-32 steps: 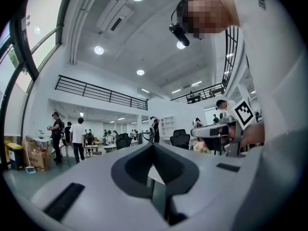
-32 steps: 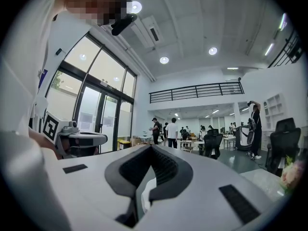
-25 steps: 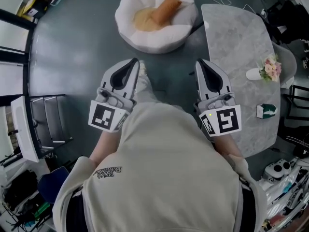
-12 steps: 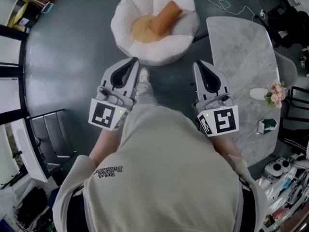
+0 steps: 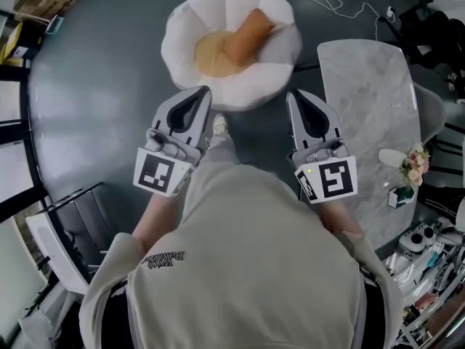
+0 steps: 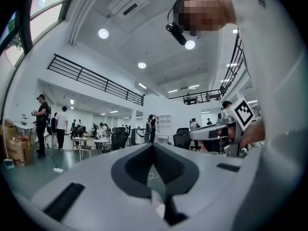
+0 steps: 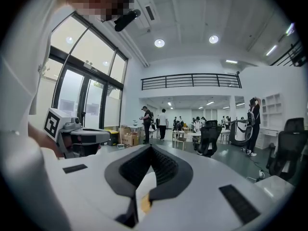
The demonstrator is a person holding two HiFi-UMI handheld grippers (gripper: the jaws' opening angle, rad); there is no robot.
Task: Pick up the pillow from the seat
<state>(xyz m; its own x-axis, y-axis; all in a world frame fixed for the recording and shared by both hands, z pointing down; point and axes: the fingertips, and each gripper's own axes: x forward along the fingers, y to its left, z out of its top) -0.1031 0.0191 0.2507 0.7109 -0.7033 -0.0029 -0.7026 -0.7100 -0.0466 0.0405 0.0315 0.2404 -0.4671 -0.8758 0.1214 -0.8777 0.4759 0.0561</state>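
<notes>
Left tool [image 5: 205,91] and right tool [image 5: 293,95] both clenched, empty, mid-frame. Tan cylindrical fabric pillow [image 5: 247,33] lies in white round padded seat [image 5: 182,35], top centre, clear of both.

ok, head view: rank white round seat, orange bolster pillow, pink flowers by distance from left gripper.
1. White round seat, just ahead of the left gripper.
2. Orange bolster pillow, lying in the seat.
3. Pink flowers, far right on the grey marble table.

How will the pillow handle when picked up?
Probably light and soft: the pillow looks like stuffed fabric. Its long bolster shape may sag if gripped at one end. It seems to lean on the puffy seat rim, so it may roll once nudged.
</notes>
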